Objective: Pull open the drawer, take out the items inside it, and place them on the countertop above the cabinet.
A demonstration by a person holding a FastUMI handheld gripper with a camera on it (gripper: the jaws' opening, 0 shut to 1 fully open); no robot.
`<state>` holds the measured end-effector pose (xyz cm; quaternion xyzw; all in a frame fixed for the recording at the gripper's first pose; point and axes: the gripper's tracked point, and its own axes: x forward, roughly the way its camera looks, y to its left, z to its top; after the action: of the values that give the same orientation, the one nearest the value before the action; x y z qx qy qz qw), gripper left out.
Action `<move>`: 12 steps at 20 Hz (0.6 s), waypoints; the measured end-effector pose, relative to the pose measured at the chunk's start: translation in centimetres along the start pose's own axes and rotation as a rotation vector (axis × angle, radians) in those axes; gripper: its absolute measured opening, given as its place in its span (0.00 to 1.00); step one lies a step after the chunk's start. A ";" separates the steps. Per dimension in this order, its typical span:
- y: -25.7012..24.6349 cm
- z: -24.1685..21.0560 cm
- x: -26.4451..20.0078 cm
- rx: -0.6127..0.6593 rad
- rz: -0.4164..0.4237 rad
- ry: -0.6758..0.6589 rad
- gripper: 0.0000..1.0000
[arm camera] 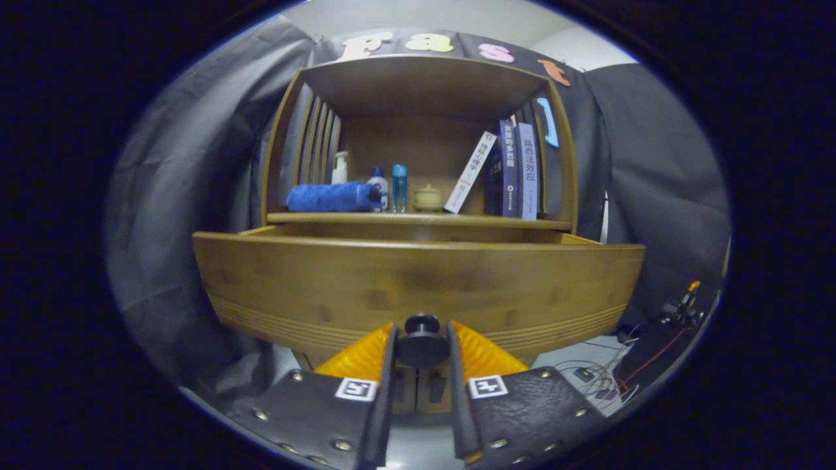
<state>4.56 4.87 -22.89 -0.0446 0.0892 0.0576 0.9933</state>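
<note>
A wooden drawer (418, 281) stands pulled out from a bamboo cabinet, its front panel facing me. A round black knob (422, 339) sits low on that panel. My gripper (422, 339) is shut on the knob, one finger pressing each side of it. The drawer's inside is hidden behind the front panel. The countertop (418, 220) lies just above the drawer, under an open shelf hutch.
On the countertop rest a rolled blue towel (333, 196), a white pump bottle (339, 168), two small bottles (399, 187), a little lidded pot (428, 196) and several books (516, 170). Cables and devices (653, 339) lie on the floor to the right.
</note>
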 end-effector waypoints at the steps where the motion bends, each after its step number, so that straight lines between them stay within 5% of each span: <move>1: 0.1 0.1 0.2 0.012 0.001 0.011 0.33; 2: 0.2 -0.3 0.2 0.007 0.011 0.044 0.27; 12: 0.3 -1.6 -6.6 0.005 0.035 0.085 0.27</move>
<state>-2.20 4.25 -23.30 -0.0430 0.1320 0.0727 0.9876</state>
